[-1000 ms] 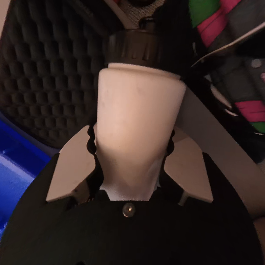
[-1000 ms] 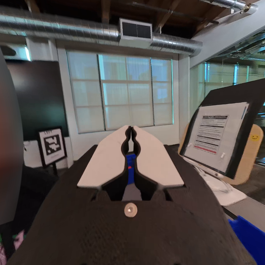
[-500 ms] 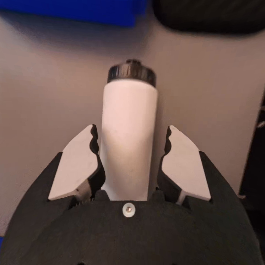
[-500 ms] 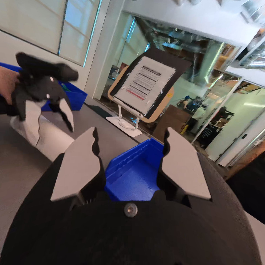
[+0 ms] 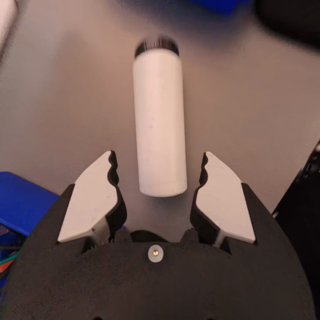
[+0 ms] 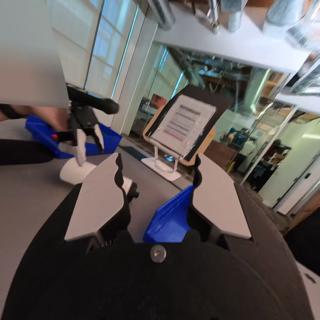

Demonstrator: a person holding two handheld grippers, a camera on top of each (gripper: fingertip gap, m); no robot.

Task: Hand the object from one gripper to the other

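Note:
A white bottle (image 5: pixel 159 124) with a black cap (image 5: pixel 156 47) lies on the grey table (image 5: pixel 69 103), cap pointing away. My left gripper (image 5: pixel 158 153) is open and empty. Its fingers stand apart on either side of the bottle's base end without touching it. In the right wrist view the bottle (image 6: pixel 74 170) lies at the left with the left gripper (image 6: pixel 90 155) just over it. My right gripper (image 6: pixel 157 155) is open and empty, a short way from the bottle's cap end (image 6: pixel 133 192).
A blue bin (image 6: pixel 169 218) sits on the table right under my right gripper. Another blue bin (image 6: pixel 107 143) stands behind the left gripper, and a document stand (image 6: pixel 183 124) stands farther back. A blue bin corner (image 5: pixel 20 199) is at the left gripper's lower left, and a black object (image 5: pixel 301 190) at its right.
My left gripper let go of the bottle, opened wider and drew back; the bottle now lies on the table. My right gripper opened and swung down toward the bottle.

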